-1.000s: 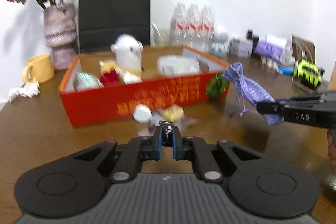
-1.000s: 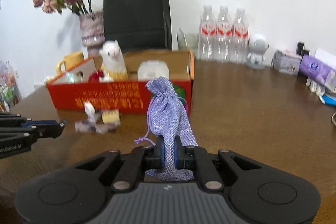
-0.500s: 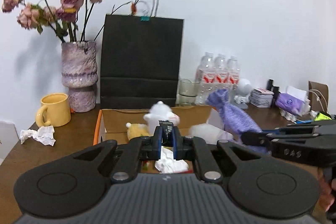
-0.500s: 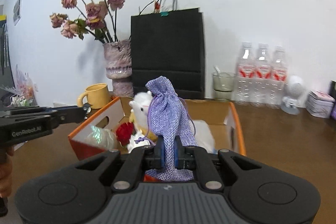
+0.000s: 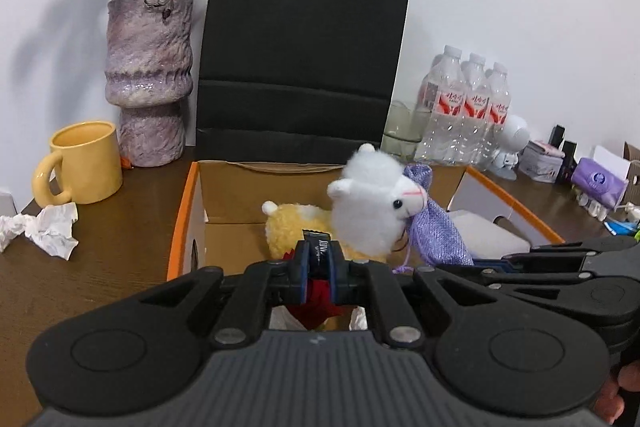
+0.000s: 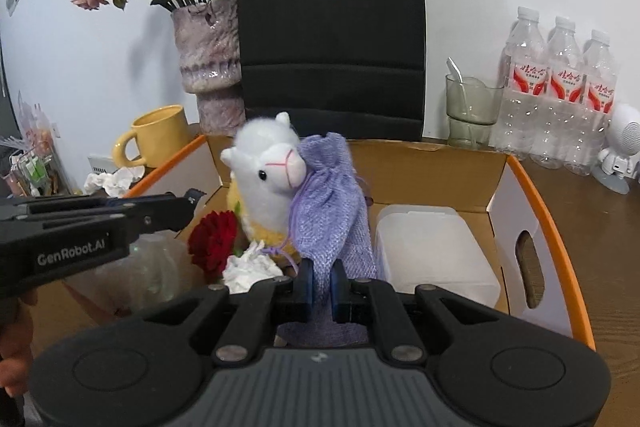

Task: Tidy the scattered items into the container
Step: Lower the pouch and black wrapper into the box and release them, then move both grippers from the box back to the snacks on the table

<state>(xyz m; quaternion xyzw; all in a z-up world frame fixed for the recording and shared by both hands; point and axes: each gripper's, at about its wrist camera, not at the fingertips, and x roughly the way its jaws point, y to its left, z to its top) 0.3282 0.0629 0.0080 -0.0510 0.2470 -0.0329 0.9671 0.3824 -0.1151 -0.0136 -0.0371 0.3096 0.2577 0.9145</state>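
Inside, the orange-rimmed cardboard box held a white plush alpaca, red rose and clear plastic tub at three o'clock; the right hand-held gripper clenched the lilac drawstring pouch, the left hand-held gripper a small dark packet.

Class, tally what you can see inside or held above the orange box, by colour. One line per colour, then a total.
White: 3 (alpaca, tub, tissue)
Purple: 1 (pouch)
Red: 1 (rose)
Black: 1 (packet)
Total: 6
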